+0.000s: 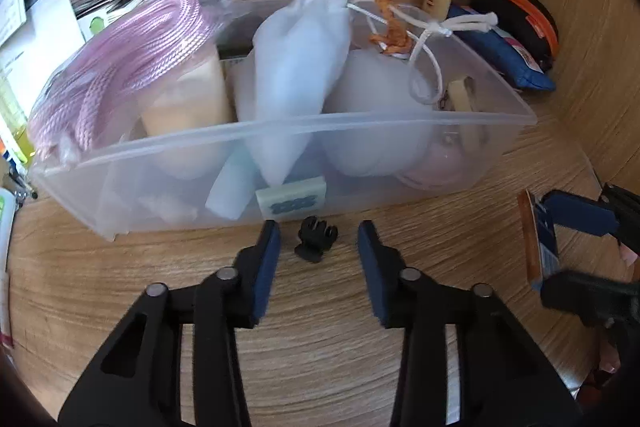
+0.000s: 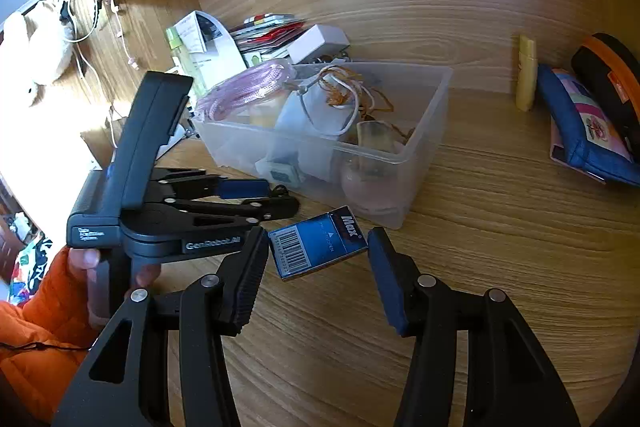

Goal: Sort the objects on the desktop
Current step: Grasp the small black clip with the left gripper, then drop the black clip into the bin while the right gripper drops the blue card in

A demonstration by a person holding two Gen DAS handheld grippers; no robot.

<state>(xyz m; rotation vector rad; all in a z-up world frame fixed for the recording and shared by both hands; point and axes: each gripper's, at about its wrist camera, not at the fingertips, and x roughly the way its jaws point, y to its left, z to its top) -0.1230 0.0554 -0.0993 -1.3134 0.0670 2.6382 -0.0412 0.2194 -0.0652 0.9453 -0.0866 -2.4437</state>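
Left gripper [image 1: 318, 247] over a small black clip [image 1: 316, 239] on the wooden counter [image 1: 320, 327].

Jaws apart on either side of the clip, pads clear of it. Just beyond, a clear plastic bin [image 1: 280, 155] packed with pink cord [image 1: 132, 67], a white drawstring bag [image 1: 296, 67] and an eraser [image 1: 291, 201]. At right, the other gripper [image 1: 548, 247] clamped on a blue box [image 1: 546, 239]; blue pouch [image 1: 504, 51] far behind.

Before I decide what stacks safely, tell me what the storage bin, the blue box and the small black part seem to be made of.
Storage bin: frosted translucent plastic, as its contents show blurred through the walls.
Blue box: probably glossy printed cardboard, with sharp folded edges, a barcode and lettering.
Small black part on the wooden desk: likely matte moulded plastic, with ridged clip-like shapes, though blur leaves that open.
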